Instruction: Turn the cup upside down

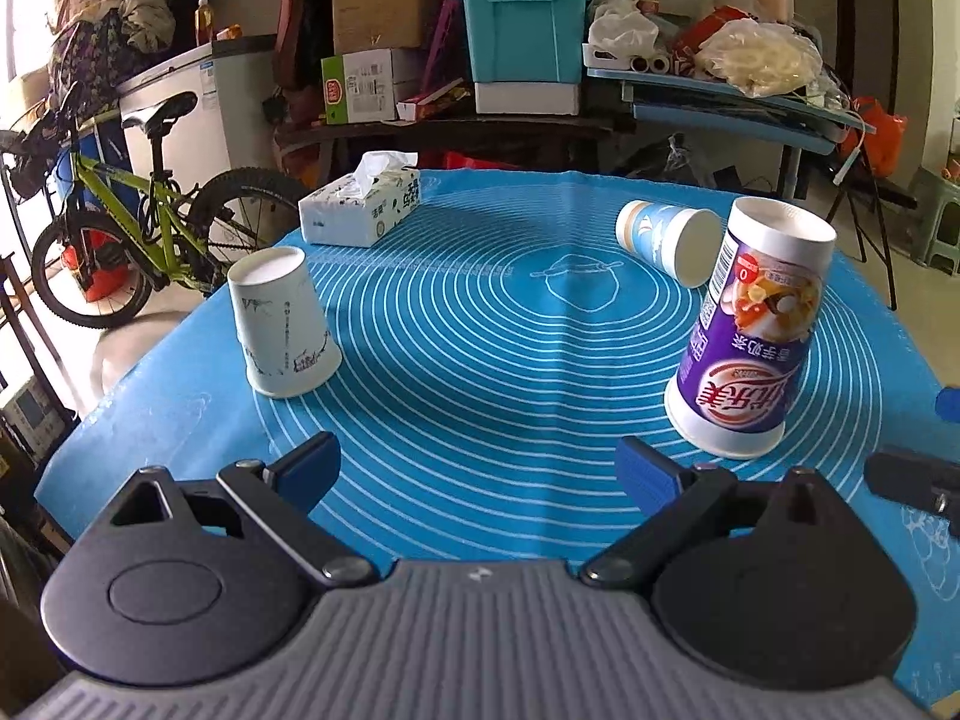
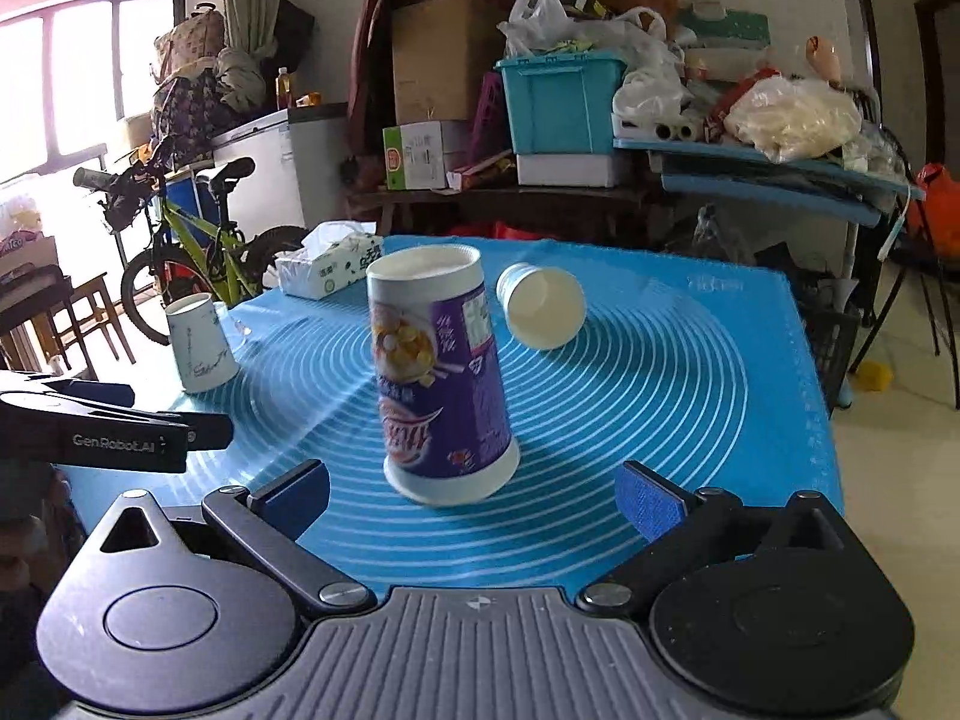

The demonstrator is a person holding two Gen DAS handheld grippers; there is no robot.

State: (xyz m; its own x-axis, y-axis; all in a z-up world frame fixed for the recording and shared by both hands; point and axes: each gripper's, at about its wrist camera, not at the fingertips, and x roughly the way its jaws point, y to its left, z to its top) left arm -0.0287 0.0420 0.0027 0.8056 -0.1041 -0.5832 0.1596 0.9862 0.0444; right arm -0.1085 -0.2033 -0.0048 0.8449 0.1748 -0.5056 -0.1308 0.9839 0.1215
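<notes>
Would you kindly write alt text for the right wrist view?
An open right gripper faces a purple cup standing upside down on a blue mat. Behind it a paper cup lies on its side; a white cup stands inverted at left.

Blue mat (image 1: 510, 360) bears white concentric rings; tall cup (image 2: 441, 384) purple-and-white, its blurred print apparently showing fruit.
</notes>
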